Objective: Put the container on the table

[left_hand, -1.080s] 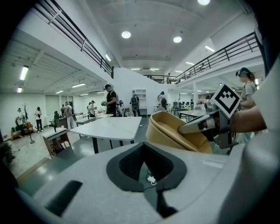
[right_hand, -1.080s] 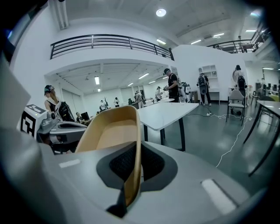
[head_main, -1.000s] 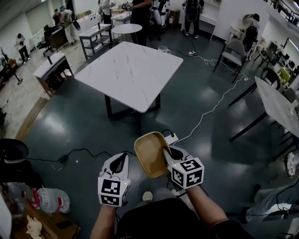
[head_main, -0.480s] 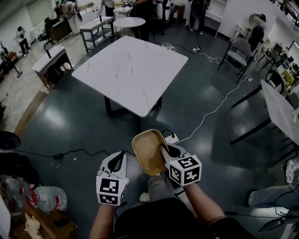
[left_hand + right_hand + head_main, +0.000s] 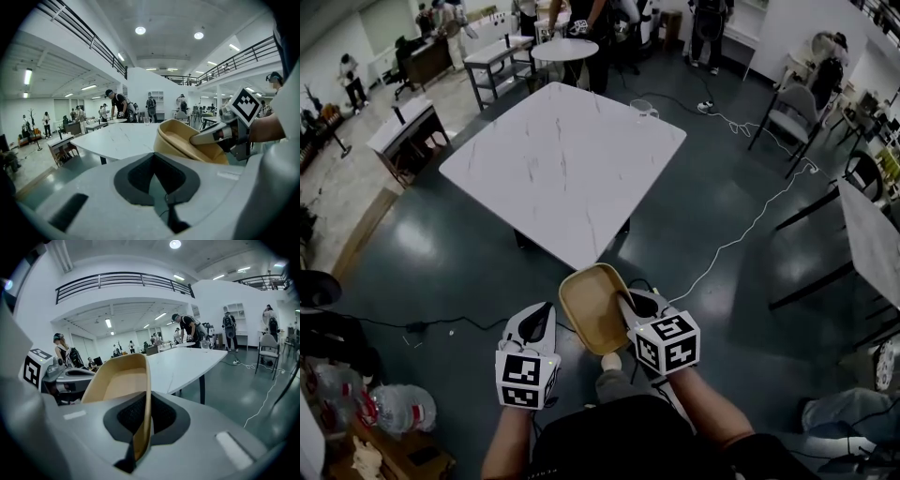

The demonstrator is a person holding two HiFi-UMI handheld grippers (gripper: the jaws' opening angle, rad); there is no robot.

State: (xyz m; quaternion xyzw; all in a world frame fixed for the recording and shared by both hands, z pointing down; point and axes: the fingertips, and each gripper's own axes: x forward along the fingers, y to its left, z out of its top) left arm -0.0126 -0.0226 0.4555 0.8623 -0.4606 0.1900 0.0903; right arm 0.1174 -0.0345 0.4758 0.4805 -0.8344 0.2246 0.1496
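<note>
Dark teal floor [image 5: 441,253] stretches across a large open workshop with a railed upper gallery; a white marble-topped table [image 5: 562,159] stands ahead of the person, its near corner just beyond the grippers; a clear glass [image 5: 643,111] sits by the table's far right corner; a white cable [image 5: 741,230] trails over the floor on the right towards a grey chair [image 5: 773,112]; other people stand around benches at the far end. The tan container [image 5: 592,307], a shallow dish, is in the air near the person's body, short of the table's near corner and not touching it; it is tilted, its hollow turned towards the left; the right gripper [image 5: 624,306] has its jaws clamped on the container's right rim, and the right gripper view shows that thin rim running edge-on between them; the left gripper [image 5: 544,314] is held just left of the container, apart from it, its jaws brought together with nothing between them; crumpled plastic bottles [image 5: 398,408] lie on the floor at the near left.
</note>
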